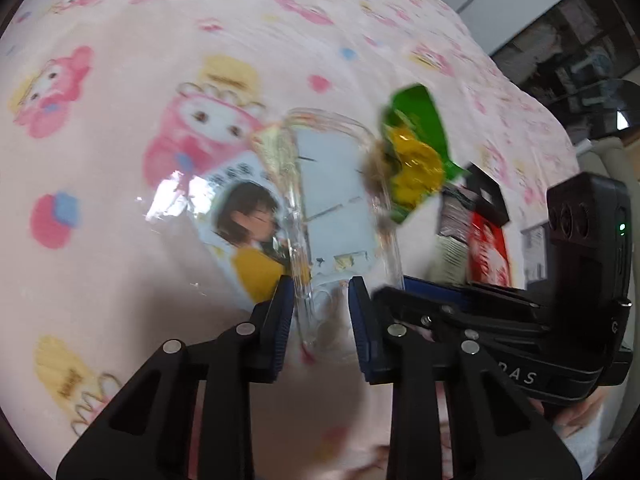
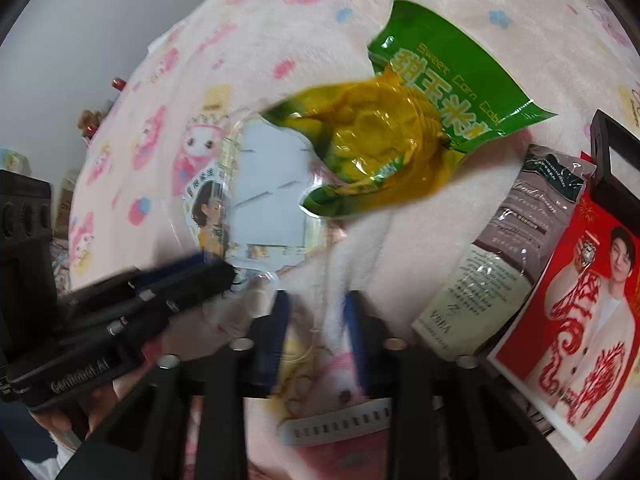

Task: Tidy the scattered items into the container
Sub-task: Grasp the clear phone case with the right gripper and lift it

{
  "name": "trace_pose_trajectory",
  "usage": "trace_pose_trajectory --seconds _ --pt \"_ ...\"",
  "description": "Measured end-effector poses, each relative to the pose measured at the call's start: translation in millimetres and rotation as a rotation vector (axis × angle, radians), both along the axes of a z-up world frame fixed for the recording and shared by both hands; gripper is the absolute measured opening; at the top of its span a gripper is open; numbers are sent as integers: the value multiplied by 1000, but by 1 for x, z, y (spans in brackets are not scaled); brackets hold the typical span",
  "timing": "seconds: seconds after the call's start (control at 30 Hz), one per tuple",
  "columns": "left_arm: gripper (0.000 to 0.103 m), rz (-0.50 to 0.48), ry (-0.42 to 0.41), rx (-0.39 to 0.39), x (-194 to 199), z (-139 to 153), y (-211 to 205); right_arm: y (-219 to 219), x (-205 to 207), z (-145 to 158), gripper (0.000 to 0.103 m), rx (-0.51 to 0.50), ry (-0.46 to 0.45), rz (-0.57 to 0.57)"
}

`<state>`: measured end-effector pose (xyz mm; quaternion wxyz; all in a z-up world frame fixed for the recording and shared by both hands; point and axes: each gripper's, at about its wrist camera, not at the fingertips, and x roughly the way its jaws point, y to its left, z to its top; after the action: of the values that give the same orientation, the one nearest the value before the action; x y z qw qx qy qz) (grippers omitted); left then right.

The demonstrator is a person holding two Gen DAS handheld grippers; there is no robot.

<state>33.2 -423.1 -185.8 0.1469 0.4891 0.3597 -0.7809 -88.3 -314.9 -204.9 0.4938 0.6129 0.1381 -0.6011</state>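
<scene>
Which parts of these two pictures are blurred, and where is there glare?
Left wrist view: everything is softly smeared, with white glare on the clear container rim. Right wrist view: the left gripper is streaked, while the corn packet and red packet look sharper.

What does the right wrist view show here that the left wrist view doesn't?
Right wrist only: readable print on the sweet corn packet and the whole red card.
Left wrist only: the clear container's rim between the left gripper's open fingers.
Both: the container, the packet, the grey sachet and the pink blanket.
</scene>
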Motion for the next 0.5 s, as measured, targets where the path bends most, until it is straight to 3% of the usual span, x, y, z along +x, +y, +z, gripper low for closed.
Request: trace_pose_trajectory --seconds 0.1,0.3,0.5 --pt "27 -32 0 5 -3 9 7 10 2 19 14 -36 39 -31" --pt "27 -103 107 54 5 60 37 52 12 87 13 -143 134 -88" --pt "27 -252 189 36 -14 116 108 146 24 141 13 -229 249 -205"
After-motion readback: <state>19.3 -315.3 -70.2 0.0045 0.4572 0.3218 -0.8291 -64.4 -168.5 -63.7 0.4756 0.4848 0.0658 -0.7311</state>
